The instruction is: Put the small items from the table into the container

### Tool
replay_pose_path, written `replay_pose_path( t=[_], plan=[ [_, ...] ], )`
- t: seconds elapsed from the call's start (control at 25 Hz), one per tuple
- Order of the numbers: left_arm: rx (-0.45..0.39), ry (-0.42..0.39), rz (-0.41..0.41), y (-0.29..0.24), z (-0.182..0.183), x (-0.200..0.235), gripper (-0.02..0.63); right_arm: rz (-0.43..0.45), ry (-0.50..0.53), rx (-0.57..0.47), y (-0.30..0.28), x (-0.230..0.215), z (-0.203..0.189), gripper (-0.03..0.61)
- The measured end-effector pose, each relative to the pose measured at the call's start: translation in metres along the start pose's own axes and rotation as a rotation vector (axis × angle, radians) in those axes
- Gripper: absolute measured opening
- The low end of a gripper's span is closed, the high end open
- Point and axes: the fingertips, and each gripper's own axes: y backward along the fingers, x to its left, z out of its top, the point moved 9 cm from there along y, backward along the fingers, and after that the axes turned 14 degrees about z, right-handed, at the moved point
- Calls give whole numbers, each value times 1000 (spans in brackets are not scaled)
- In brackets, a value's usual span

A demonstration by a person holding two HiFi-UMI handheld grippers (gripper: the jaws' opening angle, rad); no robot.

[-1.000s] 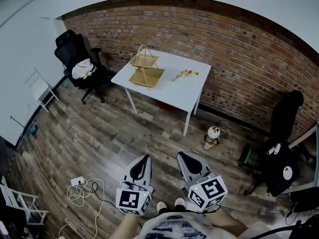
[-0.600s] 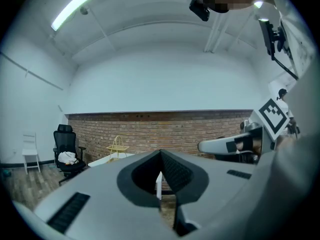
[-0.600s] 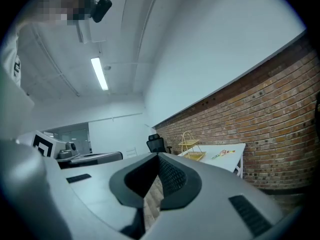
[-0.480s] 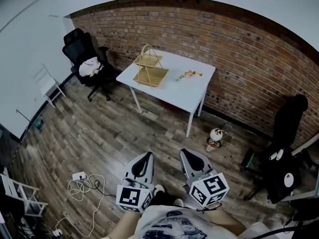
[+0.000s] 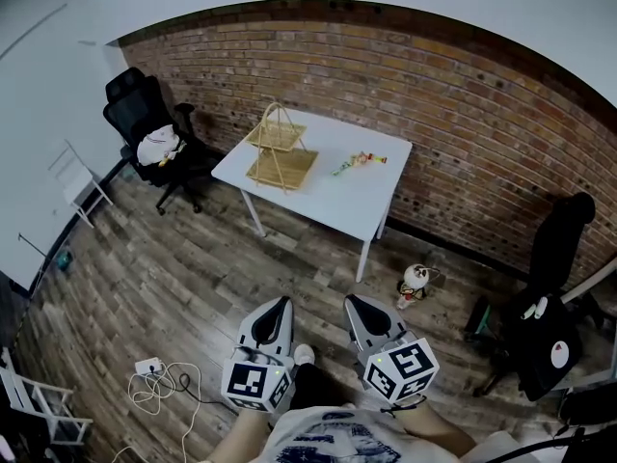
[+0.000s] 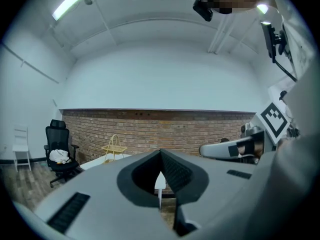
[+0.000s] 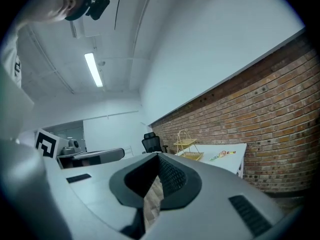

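Brick wall (image 5: 434,95) across the back, wood-plank floor (image 5: 174,278) below. Against the wall, well apart from both grippers: white table (image 5: 347,196).

On the table's left part: two-tier wicker basket (image 5: 280,157), upright, with a tall arched handle. To the right of the basket and apart from it: small colourful items (image 5: 359,161), bunched in a short row on the bare tabletop, outside the basket. Too small to name one by one.

Low in the head view, side by side above the floor: left gripper (image 5: 279,309) and right gripper (image 5: 358,305), both level and aimed towards the table. Left jaws closed down to a thin slit, nothing between them. Right jaws pressed together the same way, also empty.

Left of the table: black office chair (image 5: 135,104) with a white bundle (image 5: 157,149) on its seat. On the floor near the table's right leg: small figurine (image 5: 415,283). Near the left gripper, on the planks: loose white cable (image 5: 154,382). At the far right: second black chair (image 5: 551,258).
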Motion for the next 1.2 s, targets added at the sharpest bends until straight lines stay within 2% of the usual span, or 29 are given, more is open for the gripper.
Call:
replay_pose_path(
  t=[0.44,0.72,0.96,1.2],
  plan=[
    [-2,21,-61,-131,11,94,46,-69,16,15,-140,-65,26,18],
    [-26,12,-137,-194,26,139,46,-149,28,-9,-198,-91,42,18],
    [-2,21,-190,-231,27,158,46,-210,11,-8,-224,-115,48,18],
    [7,29,-228,-283,23,157,46,-263,2,-10,-240,-159,51,18]
  ],
)
